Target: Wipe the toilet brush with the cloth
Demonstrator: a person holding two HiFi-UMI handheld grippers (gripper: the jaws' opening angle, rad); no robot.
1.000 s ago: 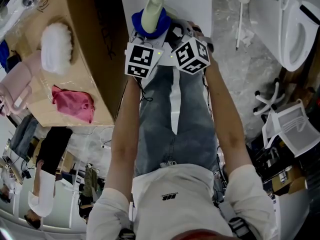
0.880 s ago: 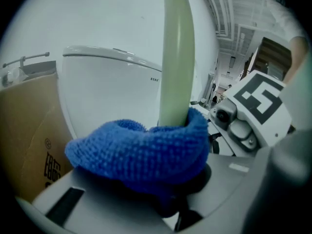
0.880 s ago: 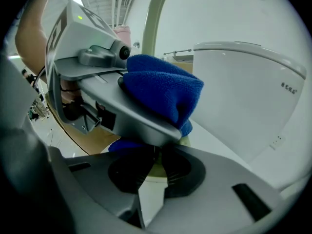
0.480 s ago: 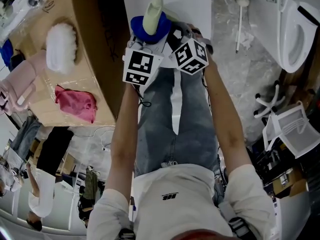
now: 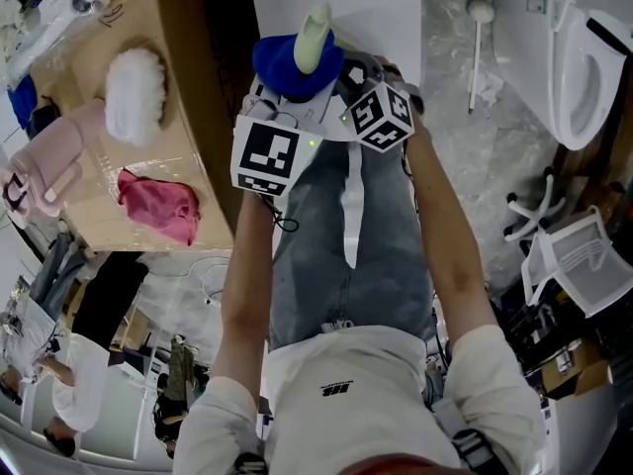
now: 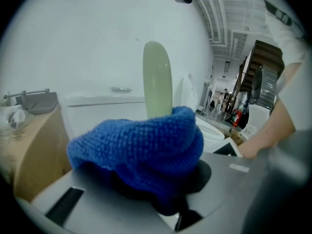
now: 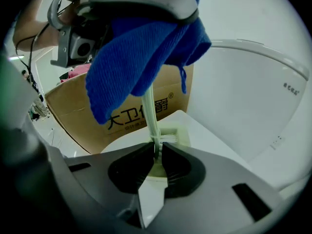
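The toilet brush's pale green handle (image 5: pixel 315 33) pokes out of a blue knitted cloth (image 5: pixel 287 65) over a white surface (image 5: pixel 386 18). My left gripper (image 5: pixel 292 85) is shut on the cloth, which is bunched round the handle (image 6: pixel 157 79) and hides the jaws in the left gripper view. The cloth (image 6: pixel 141 150) fills that view's middle. My right gripper (image 7: pixel 157 152) is shut on the brush's thin shaft (image 7: pixel 150 113), below the cloth (image 7: pixel 141 57). In the head view the right gripper (image 5: pixel 344 75) sits just right of the cloth.
A cardboard box (image 5: pixel 173 57) at the left carries a pink rag (image 5: pixel 158 204) and a white fluffy duster (image 5: pixel 134 92). A toilet (image 5: pixel 584 57) stands at the right, with a second brush (image 5: pixel 477 28) on the marble floor and a white chair (image 5: pixel 574 255) nearby.
The left gripper has slid the cloth a little further toward the handle's tip, so less green shows above it. The right gripper has kept its hold on the shaft.
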